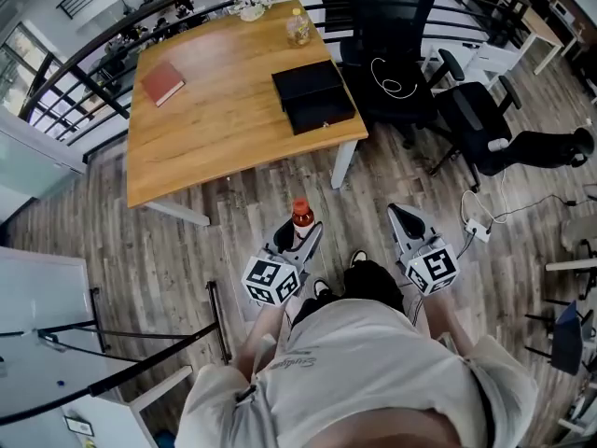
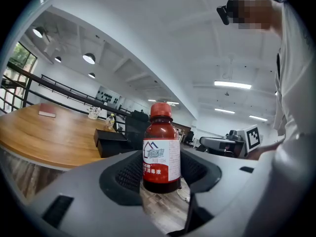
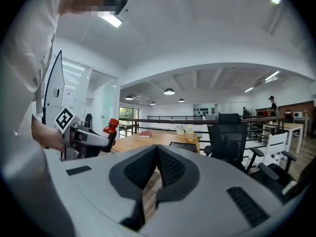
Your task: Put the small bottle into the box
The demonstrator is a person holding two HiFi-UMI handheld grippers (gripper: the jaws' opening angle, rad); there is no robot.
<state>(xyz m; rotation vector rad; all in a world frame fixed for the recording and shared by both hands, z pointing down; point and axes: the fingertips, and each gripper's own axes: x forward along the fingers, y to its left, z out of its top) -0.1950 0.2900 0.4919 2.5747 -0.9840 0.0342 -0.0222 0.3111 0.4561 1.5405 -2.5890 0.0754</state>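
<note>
Red cap, dark reddish-brown body: one small bottle (image 2: 161, 152) stands upright between the two jaws of the left gripper (image 1: 299, 234). The jaws grasp it by its sides and hold it in the air above the wooden floor (image 1: 233, 222), in front of the person. Its label is white above and red below, with a blue house-shaped logo. The lines of writing under the logo are too small and soft to read. The right gripper (image 3: 157, 150) is clenched on nothing, its two ribbed pads (image 3: 171, 168) meeting at the tips. Each gripper carries one cube of black-and-white square markers, two in all.

Farther out is one wooden table (image 1: 224, 119), well apart from the small bottle. On it lie one black box (image 1: 313, 98) near the table's closest corner, one red book (image 1: 162, 83) and one clear bottle (image 1: 298, 28) with yellowish contents. A pale cluster (image 1: 250, 6) at the far edge is too small to identify. The box shows as two black parts side by side; whether it is open cannot be told. Two black office chairs (image 1: 392, 54) stand to the right of the table. The person's light shirt (image 1: 364, 371) fills the lower head view and is cut off by the frame's bottom edge.
</note>
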